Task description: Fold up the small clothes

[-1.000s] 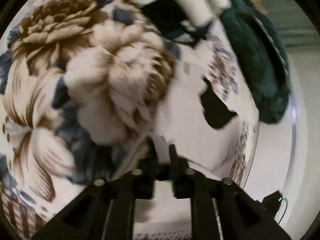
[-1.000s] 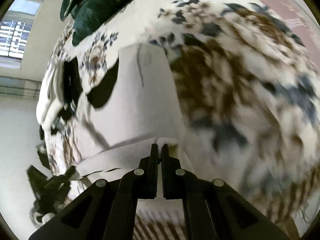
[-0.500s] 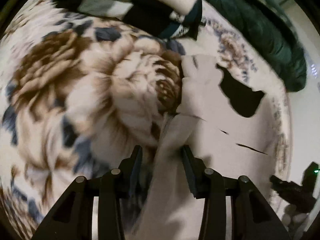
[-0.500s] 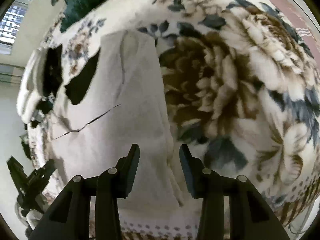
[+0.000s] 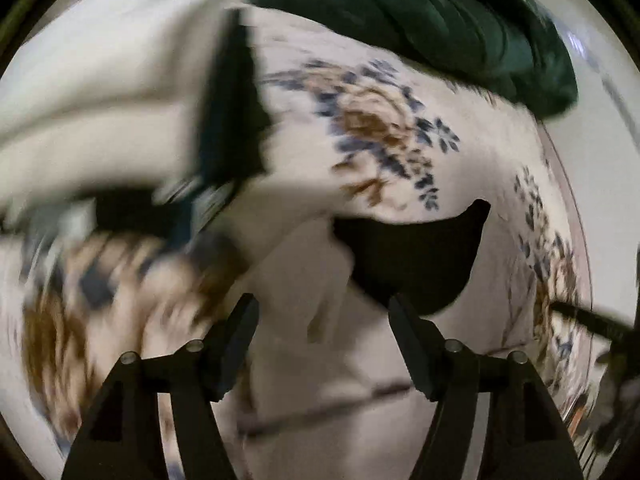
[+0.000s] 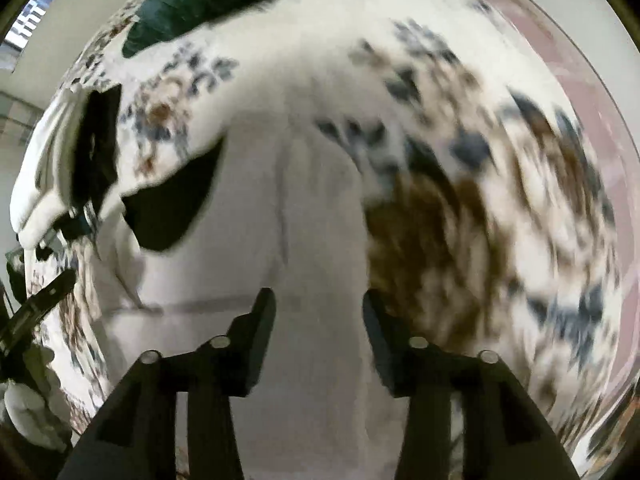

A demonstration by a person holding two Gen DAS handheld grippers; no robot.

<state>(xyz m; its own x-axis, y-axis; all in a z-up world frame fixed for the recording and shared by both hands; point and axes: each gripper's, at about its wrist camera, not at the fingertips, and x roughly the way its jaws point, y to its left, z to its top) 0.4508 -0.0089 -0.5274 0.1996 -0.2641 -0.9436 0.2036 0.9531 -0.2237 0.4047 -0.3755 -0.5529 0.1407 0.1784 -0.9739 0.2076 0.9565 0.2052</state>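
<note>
Left wrist view: left hand-held gripper [image 5: 322, 330] spread wide, nothing between fingers, hovering over pale garment [image 5: 320, 360] with black patch [image 5: 416, 256]. Garment flat on floral bedspread [image 5: 380, 128]. Dark green fabric [image 5: 420, 20] bunched at far edge; cream and black clothes [image 5: 120, 92] to left, blurred. Right wrist view: right hand-held gripper [image 6: 320, 326] likewise wide open, empty, above same garment [image 6: 280, 220]; floral bedspread [image 6: 500, 200] alongside on right.

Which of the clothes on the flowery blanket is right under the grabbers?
The pale white garment with the black patch. It lies flat beneath both open grippers, while the dark green garment and the cream-and-black pile sit farther back.
</note>
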